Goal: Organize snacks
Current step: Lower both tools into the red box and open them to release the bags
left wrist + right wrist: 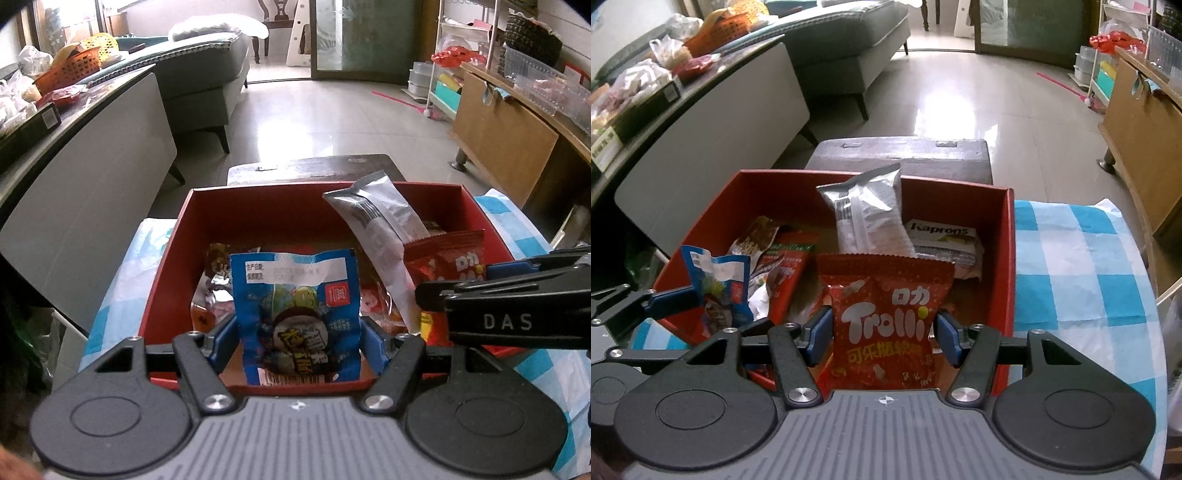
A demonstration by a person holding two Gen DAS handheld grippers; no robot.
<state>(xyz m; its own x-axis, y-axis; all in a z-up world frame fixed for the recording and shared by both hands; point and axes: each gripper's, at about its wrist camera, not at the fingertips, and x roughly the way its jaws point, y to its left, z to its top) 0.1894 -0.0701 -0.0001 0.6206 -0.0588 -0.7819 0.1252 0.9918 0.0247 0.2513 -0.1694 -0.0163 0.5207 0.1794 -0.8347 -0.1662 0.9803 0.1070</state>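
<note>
Snacks [886,317] in red box [177,236], checked tablecloth [1082,266].

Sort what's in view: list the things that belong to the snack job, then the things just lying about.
Part of the job:
red box
blue snack packet
red Trolli gummy bag
silver packet
Kaprons packet

Lying about:
orange basket
sofa
pink fly swatter

Both hand-held grippers: black linkage arms, silver screws, blue pads [373,341], ribbed grey body; right one [508,323] reads "DAS".
</note>
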